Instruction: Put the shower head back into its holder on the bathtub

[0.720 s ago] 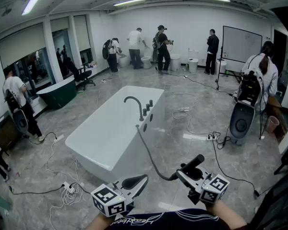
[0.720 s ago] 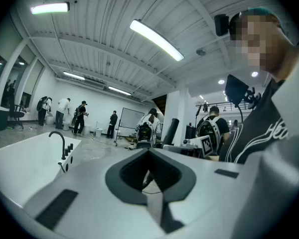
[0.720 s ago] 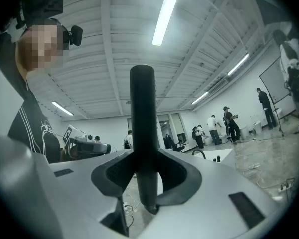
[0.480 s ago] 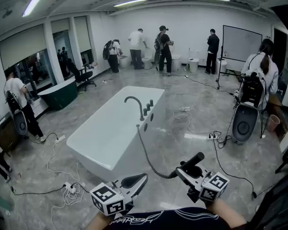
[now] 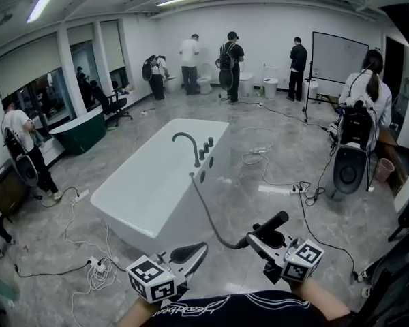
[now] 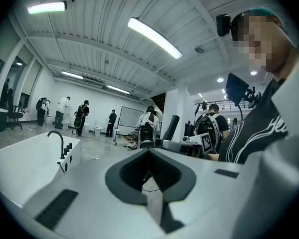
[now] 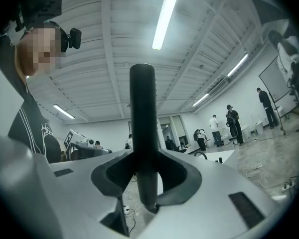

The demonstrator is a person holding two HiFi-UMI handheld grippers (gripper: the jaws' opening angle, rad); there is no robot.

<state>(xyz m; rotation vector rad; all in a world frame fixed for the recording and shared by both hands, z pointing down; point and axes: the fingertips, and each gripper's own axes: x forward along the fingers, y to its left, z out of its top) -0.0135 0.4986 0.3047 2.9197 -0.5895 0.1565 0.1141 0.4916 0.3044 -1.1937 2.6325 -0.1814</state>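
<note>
Black shower head (image 7: 142,128) clamped in my right gripper (image 5: 258,240), left gripper (image 5: 193,252) closed empty; its trailing hose (image 5: 206,216) may tug it loose.

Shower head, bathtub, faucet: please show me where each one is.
shower head (image 5: 273,225), head view, on its black handle.
bathtub (image 5: 177,216), head view, on its white side wall.
faucet (image 5: 194,148), head view, on its upright pipe.

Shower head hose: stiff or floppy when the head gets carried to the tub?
Likely floppy: the hose sags in a loose curve from the bathtub to the shower head. It may tug sideways as the head travels. The shower head itself looks rigid, smooth and round in the right gripper, so it could twist.
</note>
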